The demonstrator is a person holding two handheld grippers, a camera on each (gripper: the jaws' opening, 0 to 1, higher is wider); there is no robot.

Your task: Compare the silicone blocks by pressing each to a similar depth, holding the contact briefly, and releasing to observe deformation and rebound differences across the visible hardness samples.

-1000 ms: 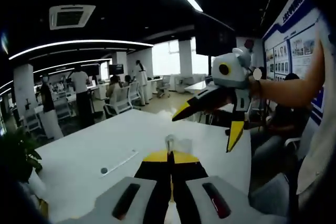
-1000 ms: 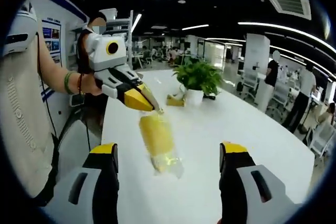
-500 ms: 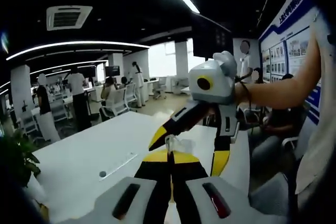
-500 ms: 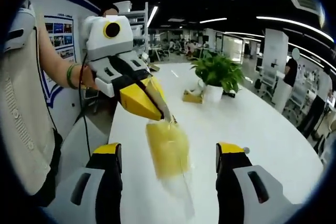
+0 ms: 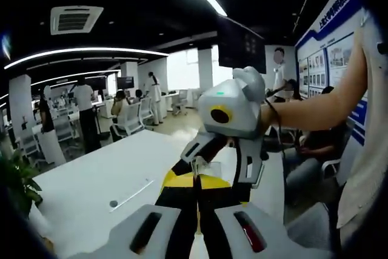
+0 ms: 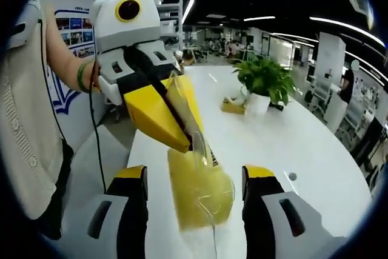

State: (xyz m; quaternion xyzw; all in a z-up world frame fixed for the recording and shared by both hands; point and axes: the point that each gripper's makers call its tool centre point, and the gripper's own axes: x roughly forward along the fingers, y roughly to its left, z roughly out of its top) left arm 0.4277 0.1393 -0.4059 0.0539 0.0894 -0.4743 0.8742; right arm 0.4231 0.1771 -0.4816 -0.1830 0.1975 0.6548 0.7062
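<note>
Left hand-held gripper (image 6: 193, 141): jaws closed to a point on the top edge of a clear bag (image 6: 200, 189), seen from the right gripper view; same pinch visible in the left gripper view as a sliver of clear film (image 5: 197, 165) just past the closed yellow tips of the left hand-held gripper (image 5: 195, 181). Bag: transparent, holding yellow contents, presumably a silicone block, though shape blurred and not certain; hangs below the left hand-held gripper, above the white counter (image 6: 267, 144), apparently not resting on it. Long axis of bag: running from the pinch point down toward the right gripper's camera, roughly along the midline between the two right jaws. Right hand-held gripper (image 6: 194, 180): jaws wide apart, nothing held, one jaw on each side of the bag, neither visibly touching it; also seen in the left gripper view as the right hand-held gripper (image 5: 221, 156), just beyond the left tips. Nearer hand-held gripper to the bag: left, already in contact; right next, straddling it. Relation governing the coming move, as judged: bag lies straight ahead of the right hand-held gripper and between its jaws, so a squeeze would close across the bag's short axis. Beyond the bag on the counter: potted plant (image 6: 264, 83), small yellow item (image 6: 233, 106) beside the pot. Pressing not yet begun, by the look of the gap.
</note>
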